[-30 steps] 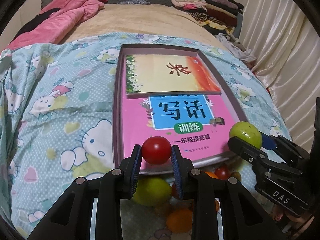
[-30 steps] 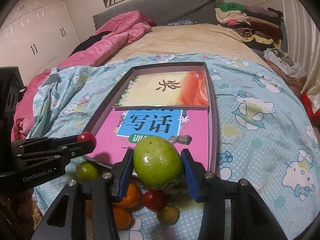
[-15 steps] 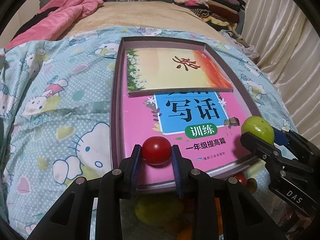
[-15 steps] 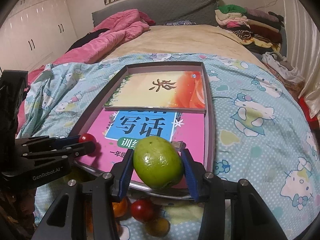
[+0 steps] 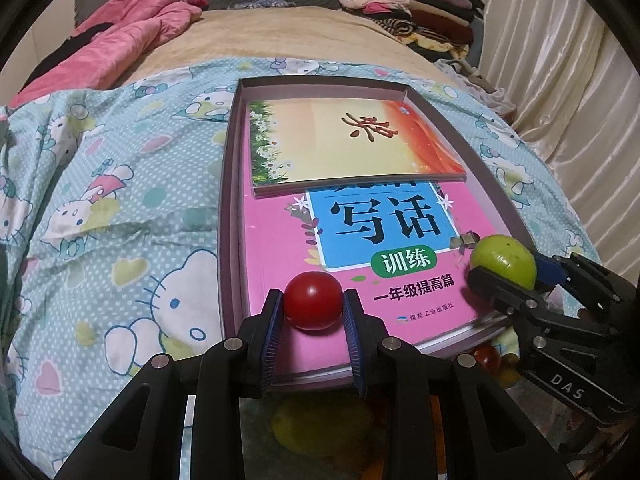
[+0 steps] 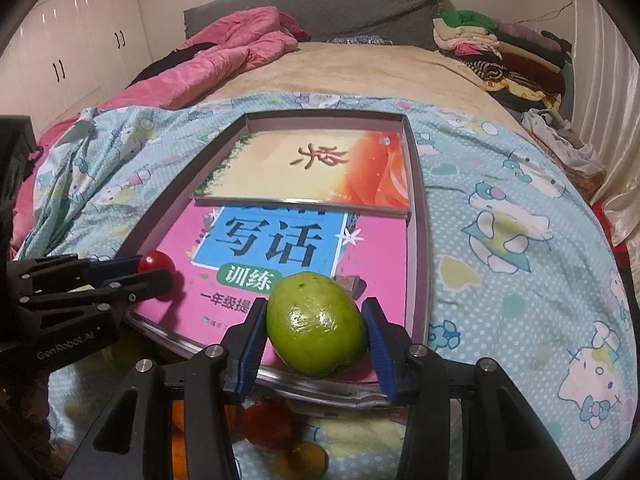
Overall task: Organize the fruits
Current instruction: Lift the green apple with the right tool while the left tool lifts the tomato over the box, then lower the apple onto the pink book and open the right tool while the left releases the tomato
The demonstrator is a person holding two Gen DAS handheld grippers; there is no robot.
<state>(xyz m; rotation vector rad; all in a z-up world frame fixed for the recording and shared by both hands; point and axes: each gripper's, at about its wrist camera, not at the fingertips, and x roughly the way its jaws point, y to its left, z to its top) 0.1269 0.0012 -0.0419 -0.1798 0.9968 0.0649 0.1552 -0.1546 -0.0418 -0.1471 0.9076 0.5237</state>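
My left gripper (image 5: 313, 307) is shut on a small red tomato (image 5: 313, 300), held over the near left corner of a shallow grey box tray (image 5: 228, 216). My right gripper (image 6: 316, 336) is shut on a green fruit (image 6: 316, 324) over the tray's near right part. In the tray lie a pink workbook (image 5: 360, 272) and an orange-and-cream book (image 5: 352, 144). Each gripper shows in the other's view: the right gripper (image 5: 506, 270) with the green fruit (image 5: 503, 260), the left gripper (image 6: 154, 270) with the tomato (image 6: 157, 261). Loose fruits lie below the tray's near edge, partly hidden: a yellow-green one (image 5: 320, 424), a red one (image 6: 266, 424).
The tray rests on a light-blue cartoon-cat bedsheet (image 5: 120, 208) over a beige bed. A pink quilt (image 6: 224, 64) lies at the far left, a stack of folded clothes (image 6: 496, 52) at the far right. Cream curtains (image 5: 568, 80) hang on the right, white wardrobes (image 6: 72, 48) on the left.
Both grippers have moved forward over the tray with their fruits held. The loose fruits on the sheet have slid out of sight under the tray's near edge and the fingers.
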